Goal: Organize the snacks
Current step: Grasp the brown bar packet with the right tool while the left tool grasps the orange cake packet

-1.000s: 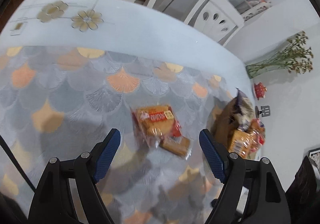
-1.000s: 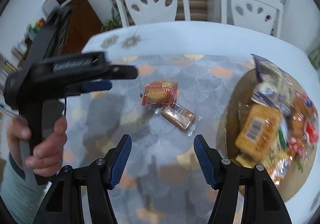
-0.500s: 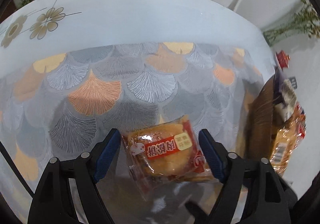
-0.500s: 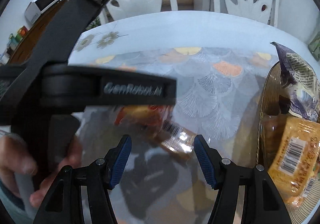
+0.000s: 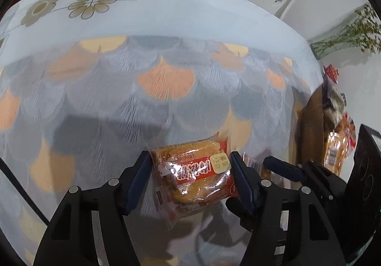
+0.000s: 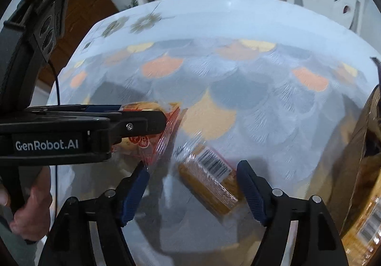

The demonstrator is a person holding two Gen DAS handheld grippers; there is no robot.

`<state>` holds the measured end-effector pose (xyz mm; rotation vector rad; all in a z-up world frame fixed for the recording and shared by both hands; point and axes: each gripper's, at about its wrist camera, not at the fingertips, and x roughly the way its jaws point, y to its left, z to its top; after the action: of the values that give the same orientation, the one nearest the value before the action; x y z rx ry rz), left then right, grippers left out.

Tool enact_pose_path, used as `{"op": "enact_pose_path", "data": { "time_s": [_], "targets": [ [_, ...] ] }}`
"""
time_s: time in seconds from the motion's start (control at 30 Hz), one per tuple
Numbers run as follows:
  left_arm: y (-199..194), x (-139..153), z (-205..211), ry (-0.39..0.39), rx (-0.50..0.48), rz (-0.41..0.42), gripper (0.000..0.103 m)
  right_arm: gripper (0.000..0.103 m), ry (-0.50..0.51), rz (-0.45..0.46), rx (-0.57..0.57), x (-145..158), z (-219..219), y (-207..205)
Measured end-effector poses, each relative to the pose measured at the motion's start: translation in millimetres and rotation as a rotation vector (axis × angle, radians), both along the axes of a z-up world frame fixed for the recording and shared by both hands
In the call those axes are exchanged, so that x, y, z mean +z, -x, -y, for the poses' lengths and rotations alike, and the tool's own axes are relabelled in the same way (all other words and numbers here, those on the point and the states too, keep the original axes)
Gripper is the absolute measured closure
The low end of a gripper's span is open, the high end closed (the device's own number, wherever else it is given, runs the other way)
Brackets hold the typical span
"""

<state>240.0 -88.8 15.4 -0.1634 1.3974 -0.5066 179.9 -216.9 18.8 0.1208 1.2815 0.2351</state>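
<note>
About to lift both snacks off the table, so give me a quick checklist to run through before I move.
1. Red cake packet sits between the left gripper pads, jaws closing: ok.
2. Firm left grip: cannot tell.
3. Brown barcode bar lies between the right gripper pads: ok.
4. Right gripper gripping the bar: not ok, jaws opening, gap on both sides.
5. Basket in view to the right: ok.

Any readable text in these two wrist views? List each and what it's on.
"GenRobot.AI": white print on the left gripper's black body, right wrist view.
Red-wrapped cake packet: Chinese characters on red band and cream tag, upside down, too blurred to read.
Brown biscuit packet: barcode only, digits unreadable.
Snacks in the basket: labels too blurred.
</note>
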Motion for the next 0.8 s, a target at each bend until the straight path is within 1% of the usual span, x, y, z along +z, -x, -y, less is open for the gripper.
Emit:
{"op": "enact_pose_path", "data": {
  "time_s": [0.07, 0.17, 0.2, 0.27, 0.3, 0.33, 0.43, 0.47, 0.5, 0.53, 0.57, 0.63, 0.67, 0.7, 0.73, 0.77, 0.8],
  "targets": [
    [10, 0, -2, -0.004, -0.018, 0.005, 0.039, 0.03, -0.01, -0.022, 0.015, 0, -4, 6],
    [26, 0, -7, -0.041, -0.031, 0.023, 0.039, 0.031, -0.079, -0.096, 0.041, -3, -7, 18],
    [31, 1, -11, -0.046, -0.029, 0.031, 0.039, 0.031, -0.076, -0.09, 0.029, 0, -5, 23],
    [35, 1, -19, -0.04, -0.022, 0.028, 0.039, 0.031, -0.041, -0.049, 0.006, 9, 0, 30],
    [37, 0, -22, -0.037, -0.014, 0.024, 0.039, 0.031, -0.013, -0.018, -0.009, 13, 2, 30],
    [38, -1, -25, -0.03, 0.0, 0.02, 0.039, 0.031, 0.0, -0.011, -0.02, 14, 3, 28],
    [40, -2, -35, -0.005, 0.034, 0.012, 0.039, 0.031, 0.028, -0.054, -0.036, -1, 3, 15],
    [42, -2, -38, -0.004, 0.044, 0.012, 0.039, 0.033, 0.031, -0.066, -0.038, -6, 3, 14],
    [45, -3, -41, -0.003, 0.051, 0.014, 0.039, 0.034, 0.022, -0.07, -0.035, -10, 1, 13],
    [48, -3, -42, -0.002, 0.053, 0.014, 0.039, 0.035, 0.031, -0.053, -0.036, -11, -2, 11],
    [52, -3, -44, 0.006, 0.053, 0.012, 0.039, 0.037, 0.049, -0.029, -0.034, -9, -5, 12],
    [59, -4, -46, 0.016, 0.048, 0.013, 0.039, 0.04, 0.094, -0.011, -0.015, -8, -14, 14],
    [63, -4, -47, 0.016, 0.048, 0.013, 0.039, 0.045, 0.119, -0.001, -0.009, -8, -20, 15],
    [66, -3, -48, 0.018, 0.049, 0.01, 0.038, 0.047, 0.151, 0.011, -0.002, -9, -25, 17],
    [68, -3, -49, 0.023, 0.053, 0.002, 0.035, 0.053, 0.172, 0.024, 0.006, -8, -26, 19],
    [70, -3, -51, 0.03, 0.061, -0.008, 0.034, 0.061, 0.174, 0.03, 0.013, -7, -26, 22],
    [73, -3, -54, 0.036, 0.081, -0.015, 0.034, 0.066, 0.17, 0.031, 0.018, -6, -27, 23]
  ]
}}
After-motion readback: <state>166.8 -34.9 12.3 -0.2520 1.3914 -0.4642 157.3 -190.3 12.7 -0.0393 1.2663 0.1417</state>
